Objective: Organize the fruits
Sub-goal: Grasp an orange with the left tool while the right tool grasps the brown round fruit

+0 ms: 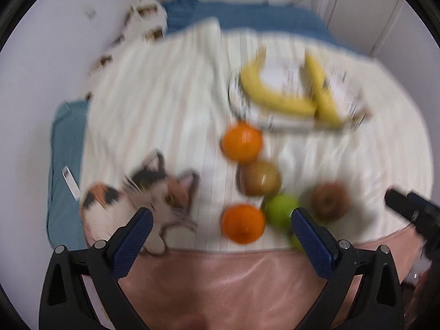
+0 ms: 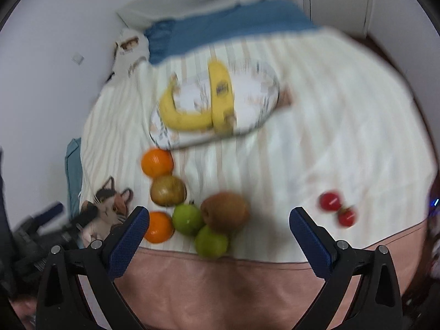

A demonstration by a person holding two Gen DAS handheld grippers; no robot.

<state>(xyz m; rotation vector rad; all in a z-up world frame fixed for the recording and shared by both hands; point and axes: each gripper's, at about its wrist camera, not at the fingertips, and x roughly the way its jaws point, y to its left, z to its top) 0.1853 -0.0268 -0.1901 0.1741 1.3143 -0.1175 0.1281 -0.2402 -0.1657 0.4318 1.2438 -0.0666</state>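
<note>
A striped cream blanket [image 2: 316, 126] is spread ahead of both grippers, with a pink sheet [image 2: 220, 288] directly beneath their fingers and blue bedding [image 2: 220, 24] at the far side. A patterned oval plate [image 2: 255, 101] is seen beyond the right gripper [image 2: 219, 221], ahead and slightly left of its centre; two bananas [image 2: 220, 96] are laid on it, meeting at one end in a V. A cat-shaped cushion [image 1: 154, 192] is seen just past the left finger of the left gripper [image 1: 222, 220].

The loose fruit is gathered near the fingertips. One orange [image 2: 157, 162] is placed nearest the plate, a brownish apple [image 2: 168, 190] just behind it, and a second orange [image 2: 159, 227] beside the right gripper's left fingertip. Two green apples [image 2: 187, 218] and a brown fruit [image 2: 225, 211] are clustered between the right gripper's fingers, touching one another. Two small red fruits [image 2: 338, 207] are seen apart, just beyond its right fingertip.

Both grippers are spread wide, released, with nothing held. In the left wrist view the right gripper's dark body is seen at the right edge. Both views are blurred.
</note>
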